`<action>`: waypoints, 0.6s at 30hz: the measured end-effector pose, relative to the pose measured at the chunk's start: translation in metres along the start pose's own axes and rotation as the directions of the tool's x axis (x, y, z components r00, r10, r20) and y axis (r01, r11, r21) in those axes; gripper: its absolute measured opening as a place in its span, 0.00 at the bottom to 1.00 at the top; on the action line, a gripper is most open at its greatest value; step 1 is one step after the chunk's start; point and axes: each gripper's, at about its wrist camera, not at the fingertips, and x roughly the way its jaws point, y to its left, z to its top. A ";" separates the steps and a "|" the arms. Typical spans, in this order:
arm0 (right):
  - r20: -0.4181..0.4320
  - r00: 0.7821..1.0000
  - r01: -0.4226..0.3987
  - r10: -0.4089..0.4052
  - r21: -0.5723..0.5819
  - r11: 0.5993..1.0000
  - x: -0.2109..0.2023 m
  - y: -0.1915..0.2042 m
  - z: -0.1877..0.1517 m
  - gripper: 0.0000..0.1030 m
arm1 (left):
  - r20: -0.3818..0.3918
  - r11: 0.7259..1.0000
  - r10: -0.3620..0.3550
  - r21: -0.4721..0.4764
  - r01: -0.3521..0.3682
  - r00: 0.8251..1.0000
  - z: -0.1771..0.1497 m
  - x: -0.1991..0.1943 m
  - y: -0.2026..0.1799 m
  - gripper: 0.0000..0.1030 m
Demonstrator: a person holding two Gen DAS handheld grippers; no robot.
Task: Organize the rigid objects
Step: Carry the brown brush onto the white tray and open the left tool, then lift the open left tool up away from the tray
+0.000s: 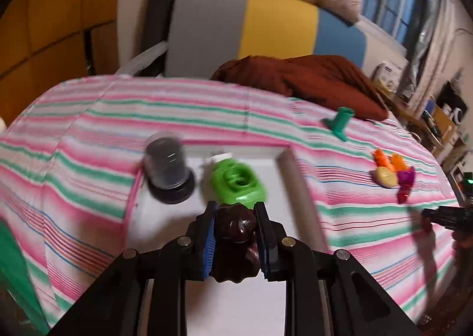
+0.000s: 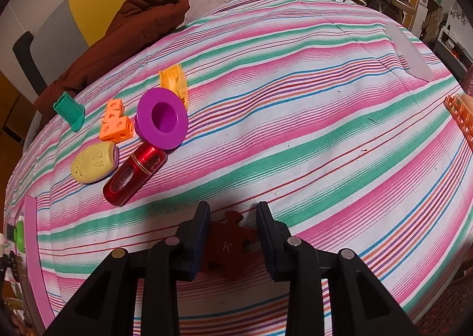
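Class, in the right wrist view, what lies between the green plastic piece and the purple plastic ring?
The orange plastic cube blocks lie between the green plastic piece and the purple plastic ring, shown in the right wrist view.

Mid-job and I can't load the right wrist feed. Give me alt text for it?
The right hand-held gripper, jaws apart, straddles a dark red puzzle piece lying on the striped bedspread. Up-left sit a red bottle, purple ring, orange cubes, yellow sharpener and green piece.
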 end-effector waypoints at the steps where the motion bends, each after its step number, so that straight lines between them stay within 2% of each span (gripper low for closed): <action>1: 0.001 1.000 0.001 -0.001 0.000 1.000 0.000 0.000 0.000 0.31 | -0.008 1.000 0.011 -0.005 -0.011 1.000 0.000 0.004 0.005 0.23; 7: 0.007 1.000 0.018 -0.018 -0.009 1.000 0.000 0.000 0.000 0.31 | -0.004 0.999 0.043 -0.019 -0.043 0.999 0.009 0.011 0.019 0.24; 13: 0.010 1.000 0.028 -0.028 -0.005 1.000 0.000 -0.001 -0.001 0.31 | 0.043 0.993 0.120 0.004 -0.121 0.992 0.009 0.004 0.025 0.26; 14: 0.011 0.999 0.031 -0.031 -0.004 1.000 0.000 -0.001 0.000 0.31 | 0.051 0.991 0.131 -0.005 -0.131 0.990 0.009 0.002 0.028 0.37; 15: 0.014 0.999 0.033 -0.033 -0.002 0.999 0.000 -0.002 0.000 0.31 | 0.067 0.991 0.132 -0.019 -0.131 0.989 0.008 -0.003 0.029 0.56; 17: 0.026 0.999 0.034 -0.034 0.004 0.999 -0.003 -0.003 0.000 0.31 | 0.113 0.992 0.121 -0.056 -0.115 0.986 0.006 -0.016 0.032 0.75; 18: 0.033 0.999 0.035 -0.035 0.005 0.999 -0.005 -0.003 0.000 0.31 | 0.137 0.992 0.117 -0.071 -0.108 0.984 0.004 -0.022 0.032 0.79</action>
